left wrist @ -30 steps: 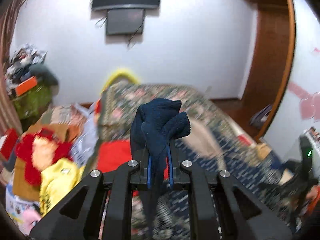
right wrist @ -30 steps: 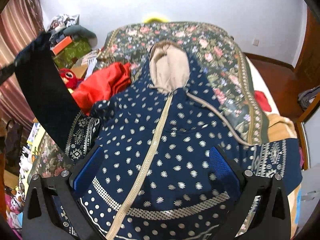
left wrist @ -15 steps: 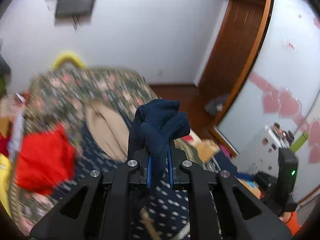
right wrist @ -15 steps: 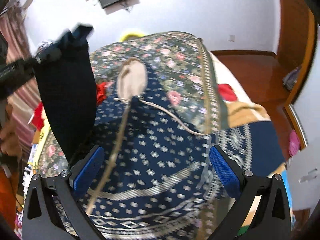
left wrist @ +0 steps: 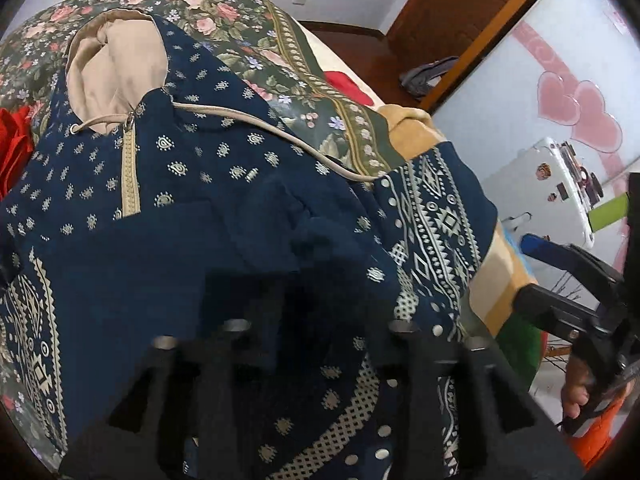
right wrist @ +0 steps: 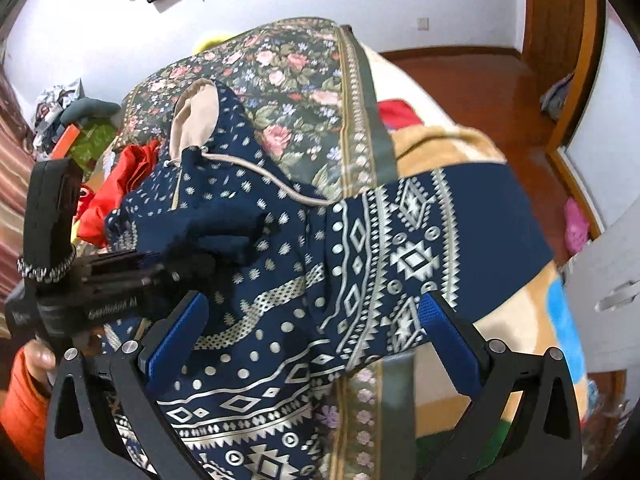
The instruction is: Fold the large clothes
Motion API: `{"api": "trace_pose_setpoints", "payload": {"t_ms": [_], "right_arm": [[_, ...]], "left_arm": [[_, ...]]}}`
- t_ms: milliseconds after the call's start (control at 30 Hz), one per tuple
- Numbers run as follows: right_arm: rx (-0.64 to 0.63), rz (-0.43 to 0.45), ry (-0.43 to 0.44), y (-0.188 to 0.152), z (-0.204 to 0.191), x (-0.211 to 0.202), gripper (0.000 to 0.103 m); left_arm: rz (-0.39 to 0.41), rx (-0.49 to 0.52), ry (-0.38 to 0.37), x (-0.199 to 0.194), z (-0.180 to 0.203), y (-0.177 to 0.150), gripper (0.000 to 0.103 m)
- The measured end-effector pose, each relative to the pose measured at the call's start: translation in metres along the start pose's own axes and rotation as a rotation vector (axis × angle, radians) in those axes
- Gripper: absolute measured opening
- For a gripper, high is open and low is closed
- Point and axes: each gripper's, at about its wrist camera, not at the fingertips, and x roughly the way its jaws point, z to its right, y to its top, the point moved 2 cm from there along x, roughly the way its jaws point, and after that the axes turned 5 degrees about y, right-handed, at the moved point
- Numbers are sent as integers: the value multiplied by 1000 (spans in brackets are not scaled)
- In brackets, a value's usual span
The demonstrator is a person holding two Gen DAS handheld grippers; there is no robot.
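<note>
Since a second ago the left hand-held gripper (right wrist: pixel 200 256) has swung down from the wall and screen toward the bed, and the dark sleeve (left wrist: pixel 280 232) it then pinched high now lies across the chest of the hooded jacket (left wrist: pixel 192 168). Its jaws are opening; in its own view the fingers are buried in shadow under the cloth, and whether the pads still press on the sleeve cannot be told. From the right wrist view it reaches in from the left, its tip against the folded sleeve end.

Its partner, the right hand-held gripper (right wrist: pixel 312 320), hangs over the jacket's lower part with its blue pads (right wrist: pixel 448 332) wide apart and nothing between them.

Spread front-up on the bed (right wrist: pixel 280 64), the jacket is navy with small pale paisley dots on the body. Broad cream bands of diamonds, zigzags and dots run along the hem and on the other sleeve (right wrist: pixel 432 224), which stretches flat toward the bed's right edge. A beige zip (left wrist: pixel 130 176) runs up the middle to a beige-lined hood (left wrist: pixel 116 64), and one beige drawstring (left wrist: pixel 256 124) trails away over the floral bedspread. Red clothing (right wrist: pixel 132 176) lies just beside the jacket's left shoulder, and a tan blanket (right wrist: pixel 440 144) shows past the outstretched sleeve.

Pale lettering runs along the left tool's body in the right wrist view, too blurred to read.
</note>
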Motion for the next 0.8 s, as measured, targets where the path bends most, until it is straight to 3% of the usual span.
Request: {"api": "trace_pose_setpoints", "payload": {"t_ms": [33,200,300,500,700,800], "right_arm": [[8,-8,16,-1,-1,2,103],[26,-40,67,0,-10,14,103],[27,-45,101,1,-20,19,103],[26,-7,133,8,-40,28,103],[84,14,155,14,-53,41,100],[115,-17,191,11,-56,53,96]], "left_arm": [[7,4,-6,-4,-2,-1,56],[52,34,24,-42,-22,-9,59],[105,17,56,-64,-49,-16,68],[169,-48,290,-111,-133,-56,71],[168,-171,391,-137,-208,-113,71],[161,-231,395,-139,-234,-142,71]]}}
